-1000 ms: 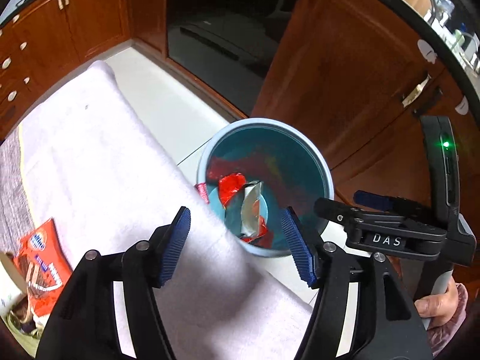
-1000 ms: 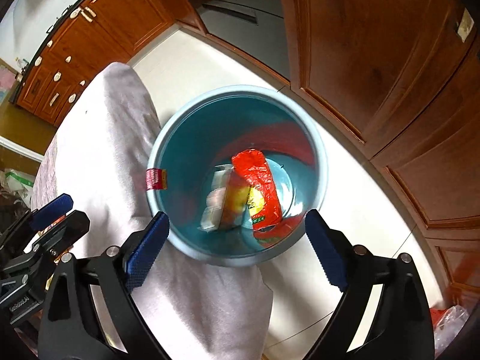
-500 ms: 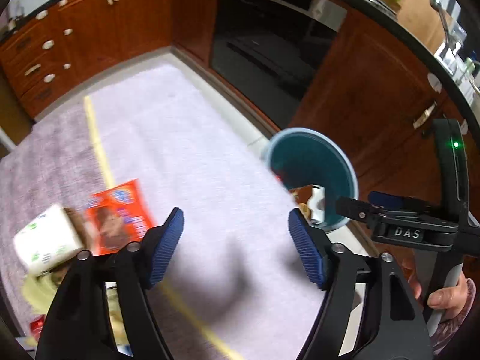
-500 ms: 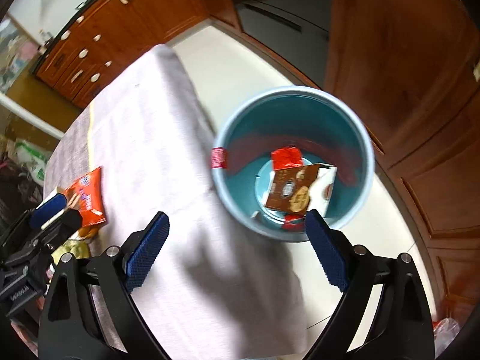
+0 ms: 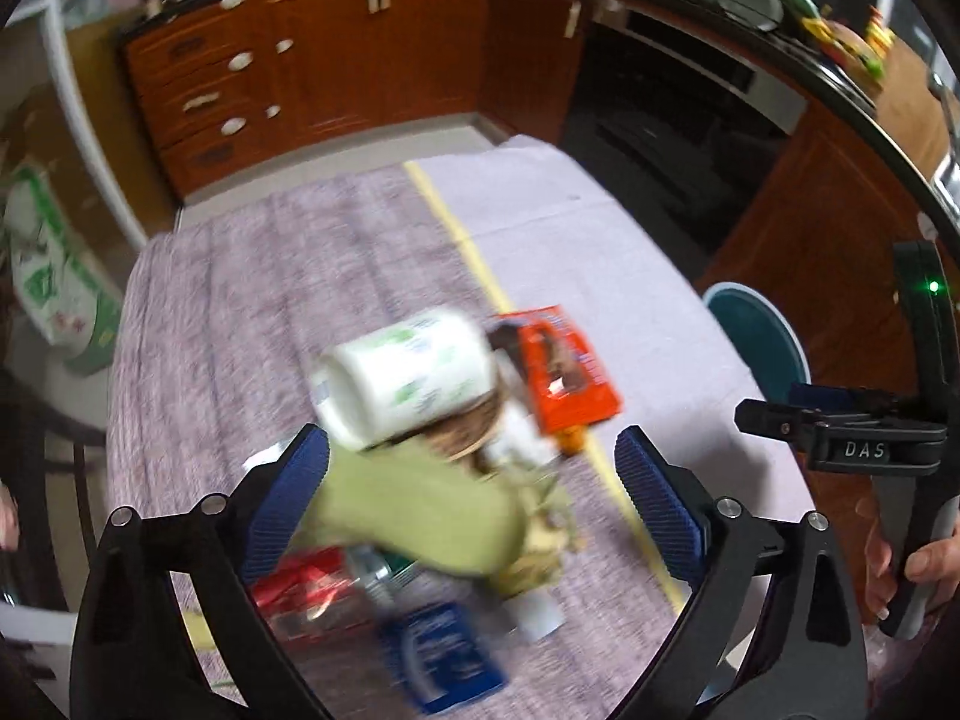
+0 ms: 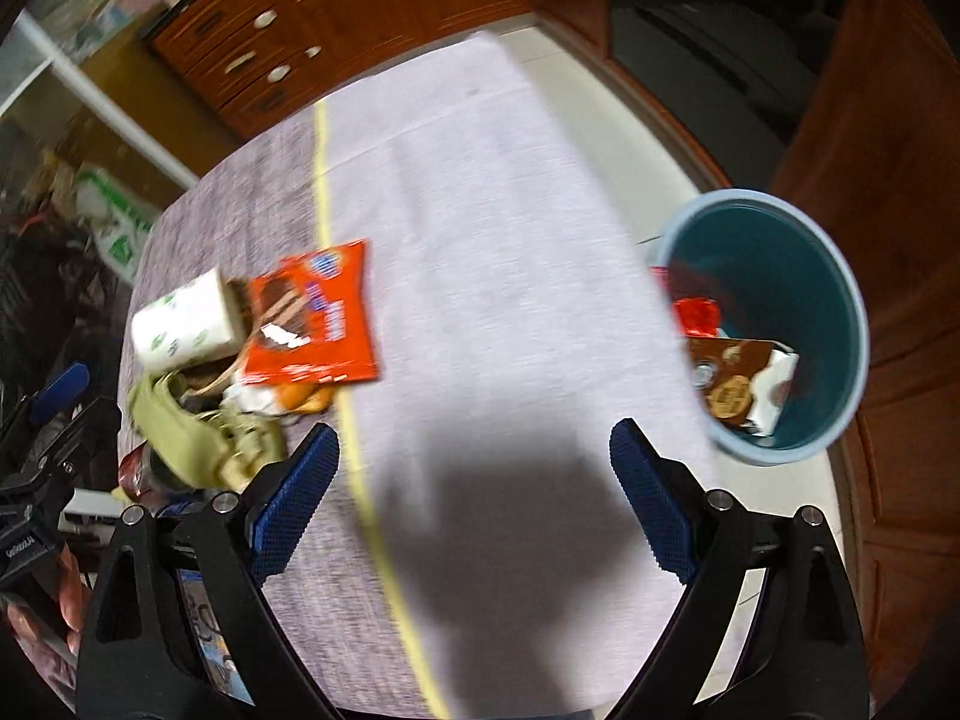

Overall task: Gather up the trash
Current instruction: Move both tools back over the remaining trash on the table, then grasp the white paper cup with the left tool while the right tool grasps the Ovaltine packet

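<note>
In the left wrist view, the left gripper (image 5: 471, 483) fills the lower frame, its jaws opening wide with nothing pressed between the pads. The blurred trash pile (image 5: 444, 468) lies behind and between the fingers on the cloth-covered table (image 5: 252, 312). In it are a white roll with green print (image 5: 408, 381) at centre, an olive-green wrapper (image 5: 420, 516) below it, and an orange snack packet (image 5: 564, 369) to the right. Low in the frame sit a red wrapper (image 5: 300, 591) and a blue packet (image 5: 444, 660), which only this view shows clearly. A yellow stripe (image 5: 462, 240) runs down the cloth. At the right edge, only the rim of the teal bin (image 5: 762, 342) shows, with the other gripper's handle and the hand (image 5: 900, 564) holding it.

In the right wrist view, the same pile sits at the left: the white roll (image 6: 186, 321), the olive wrapper (image 6: 180, 438) and the orange packet (image 6: 318, 318). The right gripper (image 6: 474, 501) hangs over bare cloth at lower centre, jaws spread wide and empty, over a dark shadow. At the right the bin (image 6: 840, 276) stands beside the table, open to view. Inside it are a brown-and-white packet (image 6: 738, 390) and a red wrapper (image 6: 699, 317), contents hidden from the left camera.
</note>
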Tool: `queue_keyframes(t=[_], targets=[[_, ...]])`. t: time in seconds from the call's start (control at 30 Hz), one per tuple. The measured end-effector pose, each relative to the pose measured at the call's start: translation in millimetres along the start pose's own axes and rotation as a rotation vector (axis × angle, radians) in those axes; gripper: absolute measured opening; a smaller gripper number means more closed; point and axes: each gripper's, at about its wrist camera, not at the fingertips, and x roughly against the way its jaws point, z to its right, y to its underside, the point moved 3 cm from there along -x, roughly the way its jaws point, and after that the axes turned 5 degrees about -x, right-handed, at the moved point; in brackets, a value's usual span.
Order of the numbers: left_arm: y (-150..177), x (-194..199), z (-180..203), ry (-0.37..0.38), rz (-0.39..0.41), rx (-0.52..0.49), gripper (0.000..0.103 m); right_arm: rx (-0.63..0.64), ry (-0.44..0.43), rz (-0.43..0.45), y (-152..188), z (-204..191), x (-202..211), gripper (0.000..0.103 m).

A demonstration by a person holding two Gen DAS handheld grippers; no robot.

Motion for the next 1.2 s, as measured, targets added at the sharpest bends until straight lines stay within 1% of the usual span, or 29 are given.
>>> queue_keyframes(t=[0.07, 0.23, 0.43, 0.57, 0.73, 0.83, 0.93, 1.0, 1.1, 1.2], targets=[[10, 0, -13, 0.005, -0.012, 0.022, 0.097, 0.023, -0.003, -0.015, 4, -15, -6, 0.088], [22, -6, -39, -0.029, -0.026, 0.039, 0.097, 0.057, -0.016, -0.039, 5, -46, -21, 0.088], [15, -16, -71, -0.028, -0.016, 0.081, 0.097, 0.098, -0.021, -0.048, -6, -77, -42, 0.088], [7, -29, -80, -0.016, -0.029, 0.050, 0.097, 0.105, -0.024, -0.067, -17, -85, -60, 0.088], [-6, -47, -77, 0.037, -0.053, -0.012, 0.097, 0.079, -0.049, -0.080, -36, -85, -82, 0.088], [-11, -56, -70, 0.048, -0.058, -0.052, 0.097, 0.038, -0.099, -0.099, -42, -84, -93, 0.088], [-14, -63, -62, 0.053, -0.059, -0.099, 0.097, 0.041, -0.133, -0.103, -42, -88, -98, 0.087], [-15, -69, -58, 0.045, -0.060, -0.119, 0.097, 0.044, -0.139, -0.105, -41, -89, -101, 0.077], [-16, -79, -57, 0.048, -0.075, -0.120, 0.097, 0.036, -0.160, -0.128, -38, -87, -105, 0.062], [-17, -84, -57, 0.067, -0.082, -0.115, 0.097, 0.054, -0.155, -0.119, -38, -91, -104, 0.054]])
